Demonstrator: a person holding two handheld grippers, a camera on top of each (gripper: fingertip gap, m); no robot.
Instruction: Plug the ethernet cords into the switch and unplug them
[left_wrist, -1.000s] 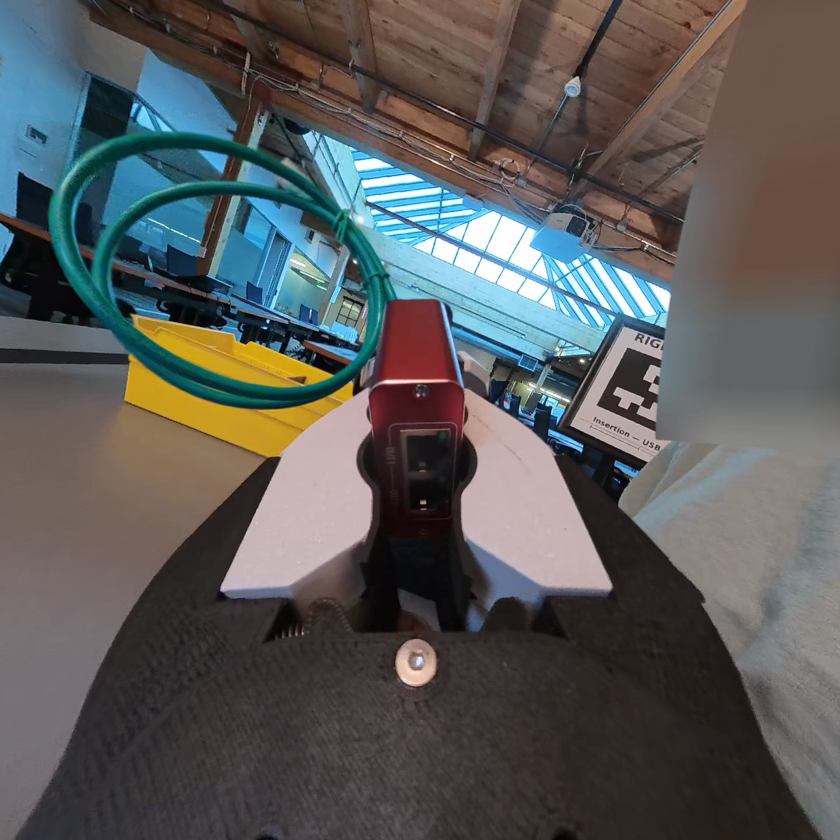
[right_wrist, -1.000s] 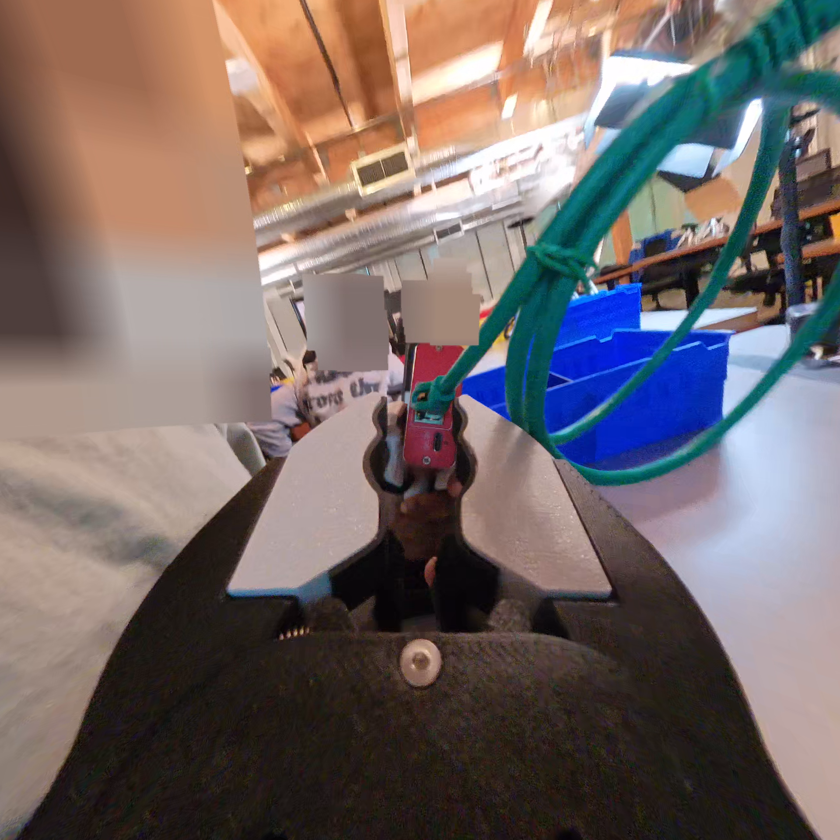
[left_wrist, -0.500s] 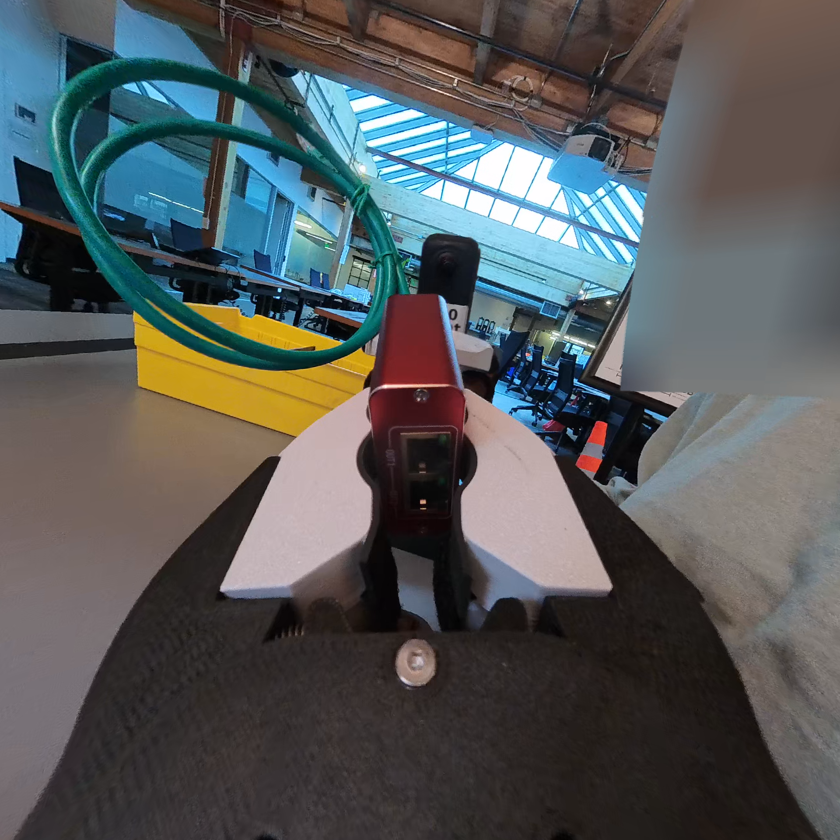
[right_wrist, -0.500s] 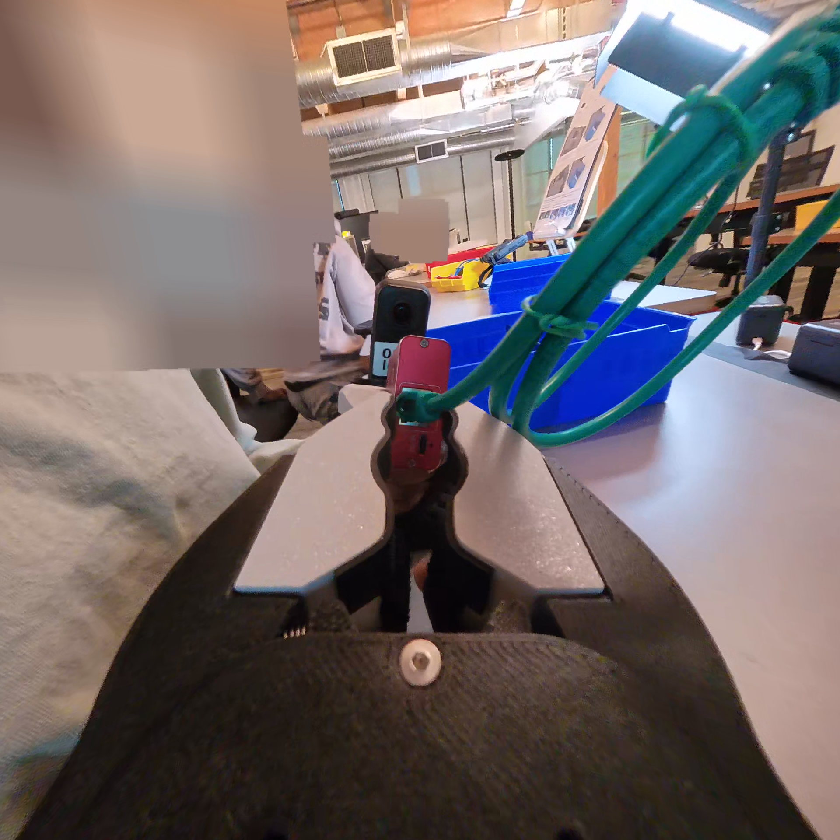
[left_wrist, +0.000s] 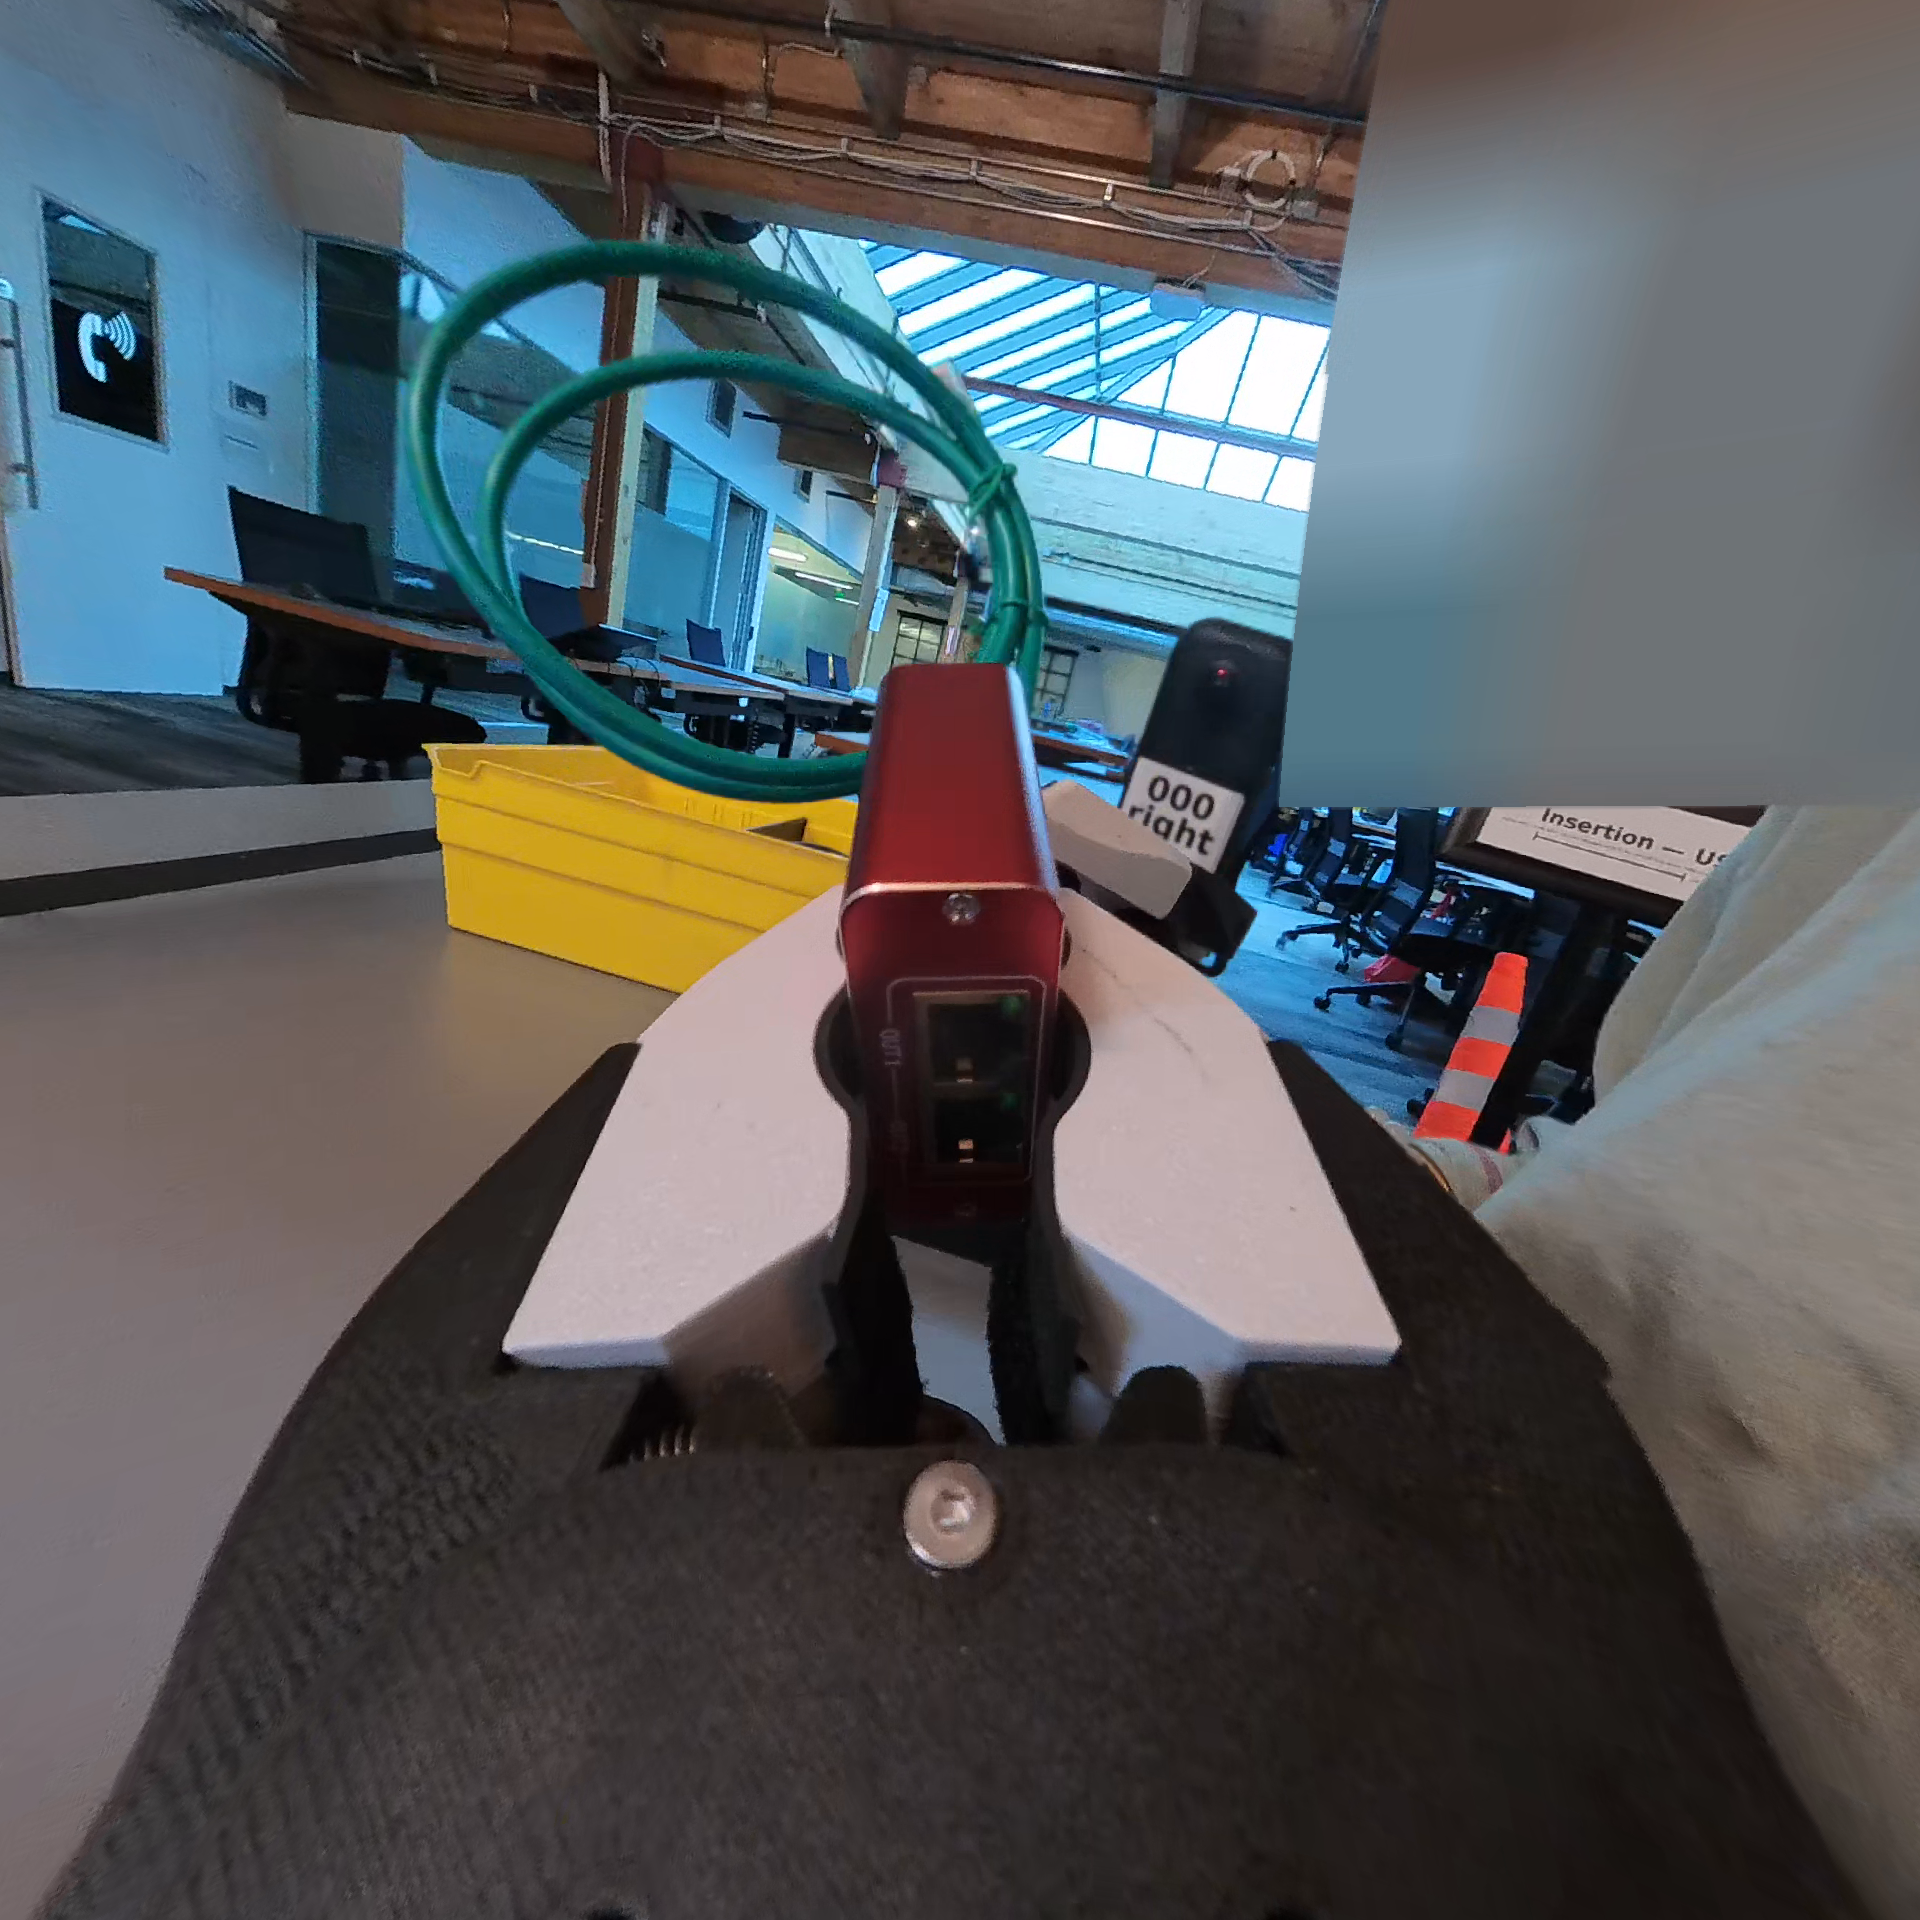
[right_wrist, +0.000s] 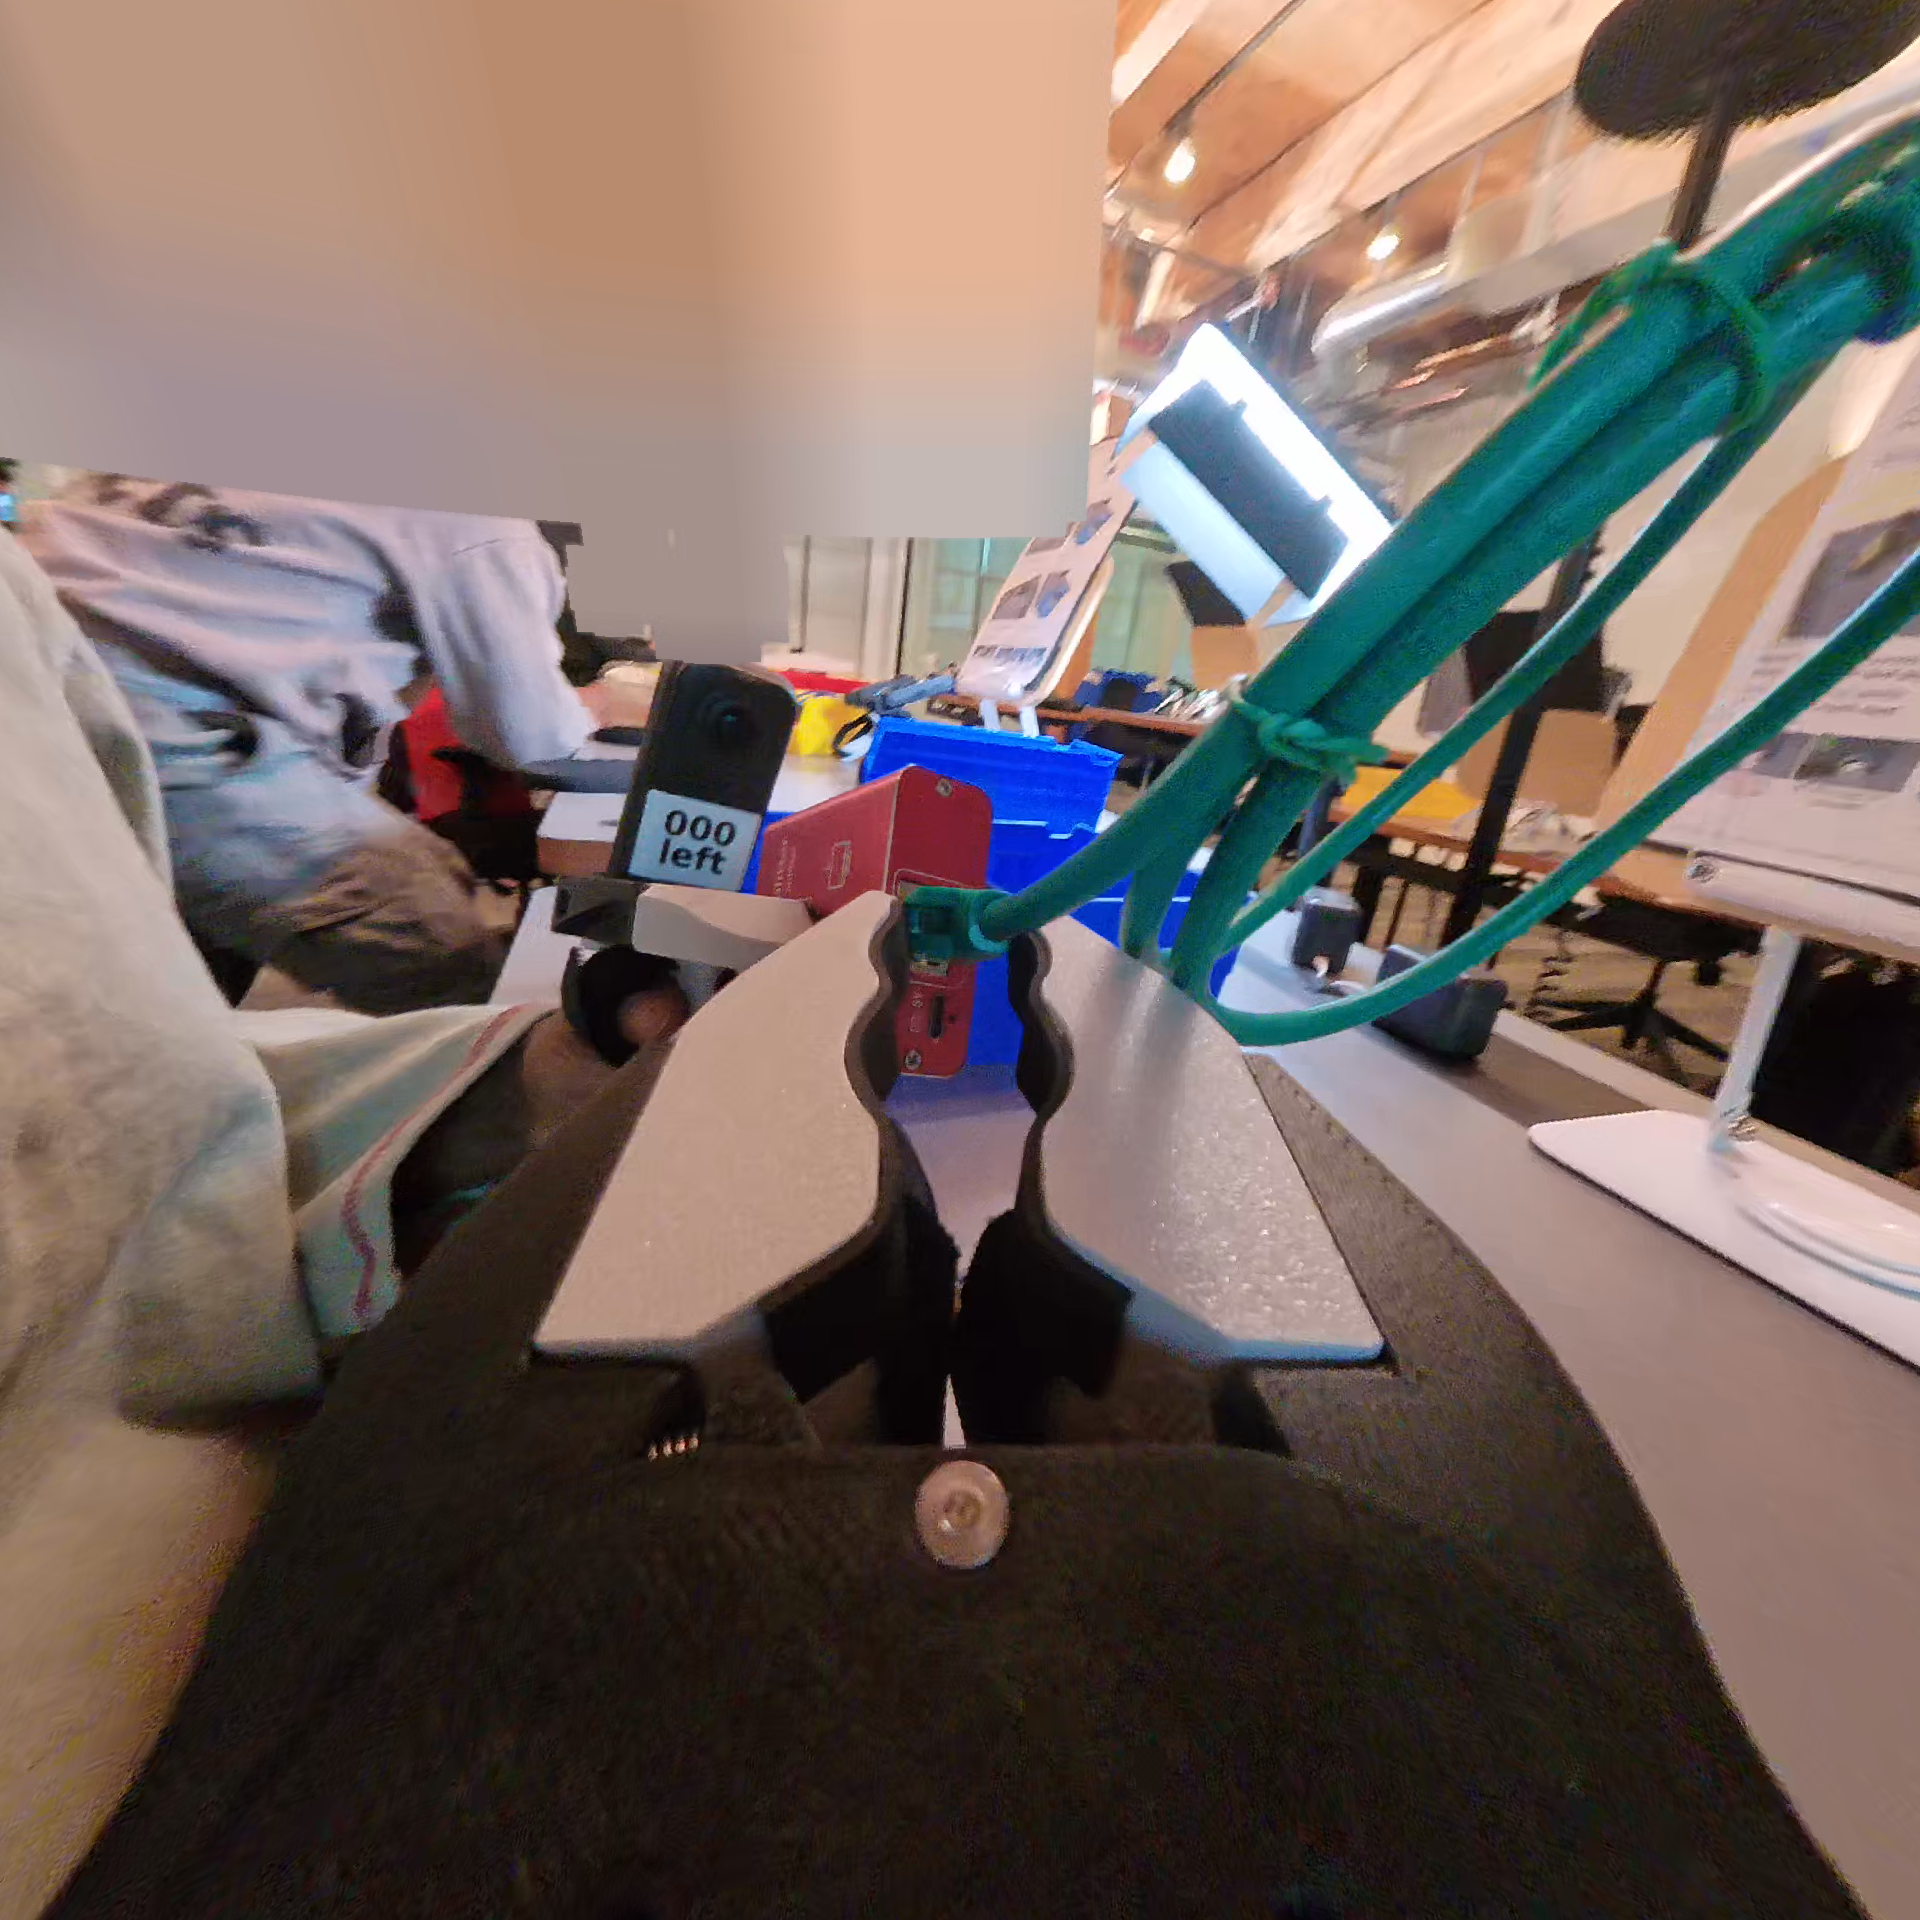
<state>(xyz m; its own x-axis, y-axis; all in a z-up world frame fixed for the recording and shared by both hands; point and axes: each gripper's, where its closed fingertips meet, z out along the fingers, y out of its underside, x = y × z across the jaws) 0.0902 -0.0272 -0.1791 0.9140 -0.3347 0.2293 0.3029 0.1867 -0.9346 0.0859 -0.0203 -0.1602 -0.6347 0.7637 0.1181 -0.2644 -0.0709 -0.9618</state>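
We've got one grey tabletop (left_wrist: 187, 1060) here, with one yellow bin (left_wrist: 582, 862) at its far left and one blue bin (right_wrist: 1039, 790) further off. Our left tongs (left_wrist: 951, 1039) are clamped tight on the one red switch (left_wrist: 951, 904), its two empty ports facing us. One coiled green ethernet cord (right_wrist: 1475, 665) loops up on the right; our right tongs (right_wrist: 951, 977) sit partly open around its plug (right_wrist: 935, 923), which sits at the switch's far end.

Red switch (left_wrist: 951, 935), green cord (right_wrist: 1455, 727) (tied with green twists), yellow bin (left_wrist: 623, 862), blue bin (right_wrist: 997, 769), orange-and-white striped cone (left_wrist: 1481, 1049), grey table (left_wrist: 260, 1091).
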